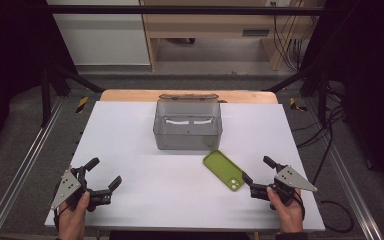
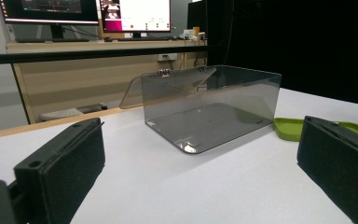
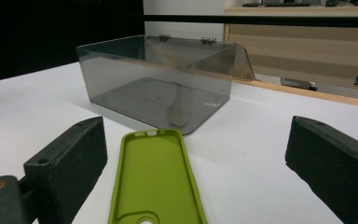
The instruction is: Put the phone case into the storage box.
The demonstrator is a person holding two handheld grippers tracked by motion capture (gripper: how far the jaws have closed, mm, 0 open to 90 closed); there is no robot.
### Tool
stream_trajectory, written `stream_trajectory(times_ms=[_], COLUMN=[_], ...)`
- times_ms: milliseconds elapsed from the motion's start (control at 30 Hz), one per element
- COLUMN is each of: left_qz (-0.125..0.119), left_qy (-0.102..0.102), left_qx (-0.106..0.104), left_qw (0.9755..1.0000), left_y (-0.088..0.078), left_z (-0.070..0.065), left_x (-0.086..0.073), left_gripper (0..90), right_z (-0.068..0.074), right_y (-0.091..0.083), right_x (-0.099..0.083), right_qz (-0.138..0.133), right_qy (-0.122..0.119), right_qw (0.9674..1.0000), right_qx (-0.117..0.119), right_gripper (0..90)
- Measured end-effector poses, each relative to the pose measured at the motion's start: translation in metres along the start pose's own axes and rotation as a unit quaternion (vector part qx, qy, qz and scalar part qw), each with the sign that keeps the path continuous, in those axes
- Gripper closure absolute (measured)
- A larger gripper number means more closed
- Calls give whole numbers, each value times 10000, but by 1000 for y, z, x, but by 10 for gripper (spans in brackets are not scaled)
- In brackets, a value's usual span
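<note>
Two grippers, one phone case, one clear box, one white surface (image 1: 130, 130).

Left gripper (image 1: 104, 176): held in the person's left hand (image 1: 73, 220) at the near left corner of the surface. Fingers (image 2: 63, 170) spread wide, nothing between them, touching nothing but hovering low over the surface. In the left gripper view the bare surface lies between the fingers; the box sits ahead of them, the green case beyond the right finger.

Right gripper (image 1: 258, 170): held in the person's right hand (image 1: 287, 212) at the near right corner. Fingers (image 3: 70, 163) spread wide, not gripping. In the right gripper view the phone case (image 3: 154, 182) lies flat between the fingers, hollow side up, nearer the left finger, not touched by either. From above its near end with the camera cutout sits just beside the fingertip.

One green phone case, on the surface, just ahead of the right fingers, well apart from the left fingers.

One smoky clear box (image 1: 188, 125), further out past the case's far end, centered between both grippers. Lid (image 1: 188, 96) hinged open and tilted back at the far side. Inside looks empty except for reflections.
</note>
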State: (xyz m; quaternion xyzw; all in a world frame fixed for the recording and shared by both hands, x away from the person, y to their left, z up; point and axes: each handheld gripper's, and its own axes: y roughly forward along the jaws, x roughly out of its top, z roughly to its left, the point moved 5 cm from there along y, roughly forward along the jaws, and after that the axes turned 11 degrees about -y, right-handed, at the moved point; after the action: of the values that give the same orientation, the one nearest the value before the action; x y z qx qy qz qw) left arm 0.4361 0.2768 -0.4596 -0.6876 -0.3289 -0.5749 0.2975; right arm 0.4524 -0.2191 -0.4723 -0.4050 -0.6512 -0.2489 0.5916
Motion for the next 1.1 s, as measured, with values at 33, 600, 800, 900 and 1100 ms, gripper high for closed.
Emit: stream_trajectory(times_ms=[33, 600, 800, 900, 1100], left_qz=[1, 45, 106, 136, 139], left_qy=[-3, 7, -1, 6, -3], left_qx=[0, 13, -2, 14, 27], left_qw=[10000, 10000, 9999, 9999, 9999], left_y=[0, -1, 0, 0, -1], left_z=[0, -1, -1, -1, -1], left_x=[0, -1, -2, -3, -3], left_gripper=[4, 4, 5, 5, 5], right_z=[0, 5, 12, 17, 23], right_y=[0, 6, 22, 33, 52], right_x=[0, -3, -2, -1, 6], right_qz=[0, 309, 578, 771, 1097], right_qy=[0, -65, -106, -156, -95], right_qw=[10000, 9995, 9983, 9969, 9937], right_qx=[0, -57, 6, 49, 208], right_gripper=[57, 51, 48, 49, 51])
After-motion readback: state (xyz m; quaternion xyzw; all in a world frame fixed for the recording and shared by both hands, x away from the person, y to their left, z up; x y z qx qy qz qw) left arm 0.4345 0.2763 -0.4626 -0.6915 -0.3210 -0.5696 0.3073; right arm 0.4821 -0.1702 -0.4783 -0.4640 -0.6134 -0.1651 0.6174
